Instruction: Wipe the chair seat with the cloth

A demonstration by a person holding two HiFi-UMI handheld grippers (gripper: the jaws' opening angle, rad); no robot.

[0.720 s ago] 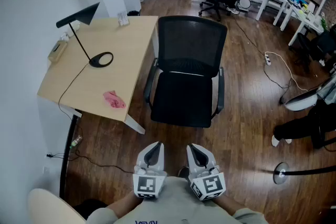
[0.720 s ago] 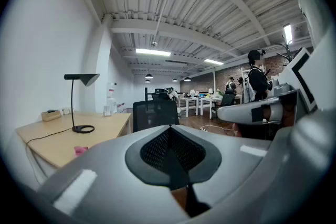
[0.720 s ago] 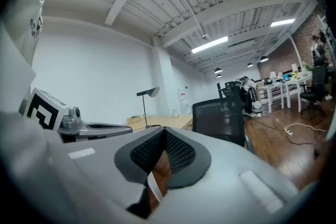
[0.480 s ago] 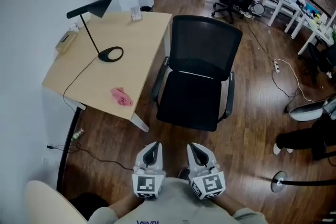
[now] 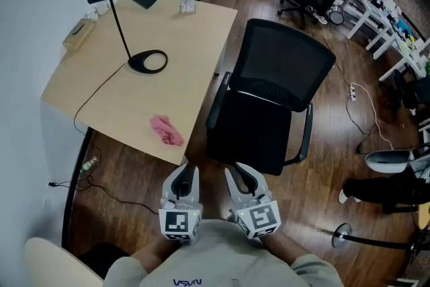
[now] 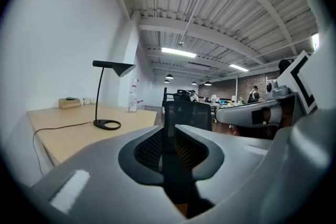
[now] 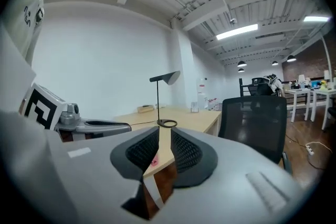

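A crumpled pink cloth lies near the front edge of the light wooden desk. To the desk's right stands a black office chair with its seat bare. My left gripper and right gripper hover side by side above the floor, just short of the chair's front and to the right of the cloth. Neither holds anything. In the left gripper view the jaws stand slightly apart, framing the chair back. The right gripper's jaws stand slightly apart too, framing the desk edge and the cloth.
A black desk lamp with its cable stands on the desk, and a small box sits at the far corner. Cables run across the wooden floor. More chairs and white tables fill the back right. A post base stands at right.
The desk, the cloth and the chair have slid down and right in the head view and lie nearer the grippers. Both grippers sit slightly further left and up, still side by side.
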